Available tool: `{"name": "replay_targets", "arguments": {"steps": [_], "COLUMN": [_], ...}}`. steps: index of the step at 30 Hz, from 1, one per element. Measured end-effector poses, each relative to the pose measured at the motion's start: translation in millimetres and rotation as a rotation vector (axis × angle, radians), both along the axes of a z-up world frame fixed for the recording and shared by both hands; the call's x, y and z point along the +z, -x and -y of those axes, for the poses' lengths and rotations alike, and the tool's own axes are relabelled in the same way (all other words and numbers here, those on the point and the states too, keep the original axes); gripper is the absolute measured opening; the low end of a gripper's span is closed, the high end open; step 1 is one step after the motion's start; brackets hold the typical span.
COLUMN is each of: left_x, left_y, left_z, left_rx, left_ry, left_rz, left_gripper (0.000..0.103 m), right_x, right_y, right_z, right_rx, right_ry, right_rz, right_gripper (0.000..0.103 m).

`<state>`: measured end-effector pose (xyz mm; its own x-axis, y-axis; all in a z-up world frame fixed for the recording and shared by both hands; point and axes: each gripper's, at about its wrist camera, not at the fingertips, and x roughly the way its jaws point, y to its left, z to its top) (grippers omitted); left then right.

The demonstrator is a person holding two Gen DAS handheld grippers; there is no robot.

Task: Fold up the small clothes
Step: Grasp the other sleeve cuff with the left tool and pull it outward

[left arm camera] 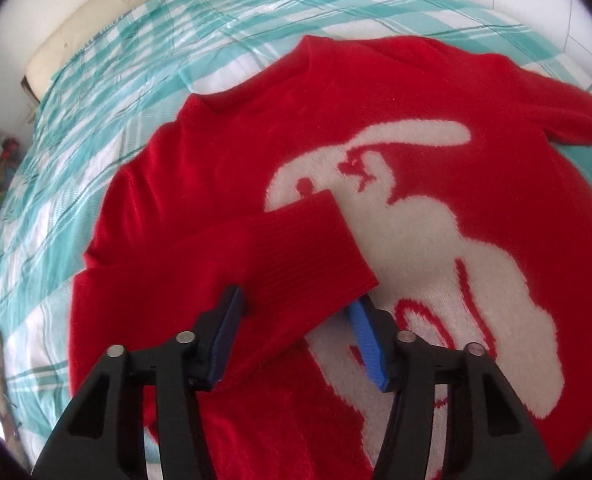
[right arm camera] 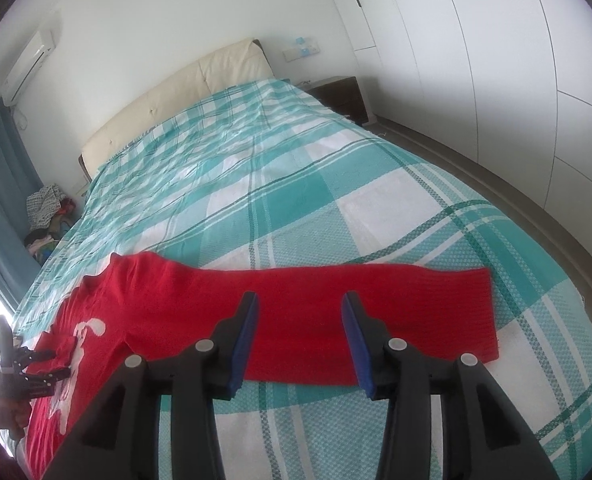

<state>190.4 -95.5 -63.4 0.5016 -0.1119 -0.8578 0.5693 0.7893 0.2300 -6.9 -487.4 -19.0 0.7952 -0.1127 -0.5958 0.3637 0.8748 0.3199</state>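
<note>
Already folded inward, one sweater (left arm camera: 223, 168) sleeve sits in the closed left gripper (left arm camera: 296, 312); right gripper (right arm camera: 300, 312) open

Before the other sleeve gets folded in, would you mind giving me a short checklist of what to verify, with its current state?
1. Left sleeve folded across the sweater front: ok.
2. Left gripper around that sleeve's cuff; whether the pads press on it: cannot tell.
3. Right sleeve stretched flat on the plaid bedspread: ok.
4. Right gripper open, nothing between the jaws: ok.
5. Right gripper lined up over the right sleeve, not yet gripping: ok.
6. Sweater hem lying flat: cannot tell, out of view.
</note>
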Motion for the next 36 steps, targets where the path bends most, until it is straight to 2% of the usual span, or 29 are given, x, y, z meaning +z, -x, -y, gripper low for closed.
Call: {"name": "replay_targets", "arguments": {"steps": [1,3,5,8,12,14,16,18,21,25,28,31,36], "left_x": [-1.9,-3.2,5.4,38.7,87.4,96.9,92.3,79.4,56.1,22.4,-3.2,-13.2,-16.3], "left_y": [0.0,2.1,5.4,-1.9,-13.2,-11.9,-8.1,-1.4,12.3,31.9,41.5,50.0,45.8], "left_z": [4.1,10.9,9.2,-29.9,-147.6,-215.2,-275.3,-321.3,-363.9,-404.0,-422.0,-431.1,-428.2], "left_rx": [-0.011,-0.024,0.005,0.136,0.457,0.643,0.812,0.937,1.061,1.214,1.295,1.343,1.354], "left_ry": [-0.003,-0.009,0.019,0.18,0.415,0.475,0.484,0.477,0.442,0.465,0.464,0.482,0.405], "left_rz": [0.006,0.018,0.043,0.082,0.132,0.171,0.19,0.197,0.203,0.16,0.11,0.085,0.088], "left_gripper": [0.041,0.006,0.004,0.003,0.003,0.003,0.003,0.003,0.003,0.003,0.003,0.002,0.002], "right_x": [-0.1,-0.2,-0.2,1.1,3.1,3.1,3.2,2.8,1.5,-2.2,-5.0,-6.4,-5.9], "right_y": [-1.2,-3.8,-5.4,-4.4,-1.7,-0.7,-0.6,-1.1,-3.3,-6.9,-8.3,-8.0,-5.8], "right_z": [-1.9,-6.4,-10.6,-13.3,-9.3,-6.3,-5.6,-7.0,-11.6,-18.1,-19.1,-16.9,-11.5], "right_rx": [0.005,0.016,0.024,0.029,0.023,0.021,0.02,0.021,0.028,0.039,0.04,0.033,0.018], "right_ry": [0.008,0.028,0.049,0.069,0.055,0.033,0.021,0.025,0.043,0.077,0.084,0.079,0.058], "right_rz": [-0.003,-0.01,-0.016,-0.013,0.004,0.012,0.014,0.009,-0.005,-0.031,-0.043,-0.047,-0.038], "right_gripper": [0.043,0.043,0.044,0.044,0.044,0.044,0.044,0.044,0.044,0.044,0.044,0.044,0.044]}}
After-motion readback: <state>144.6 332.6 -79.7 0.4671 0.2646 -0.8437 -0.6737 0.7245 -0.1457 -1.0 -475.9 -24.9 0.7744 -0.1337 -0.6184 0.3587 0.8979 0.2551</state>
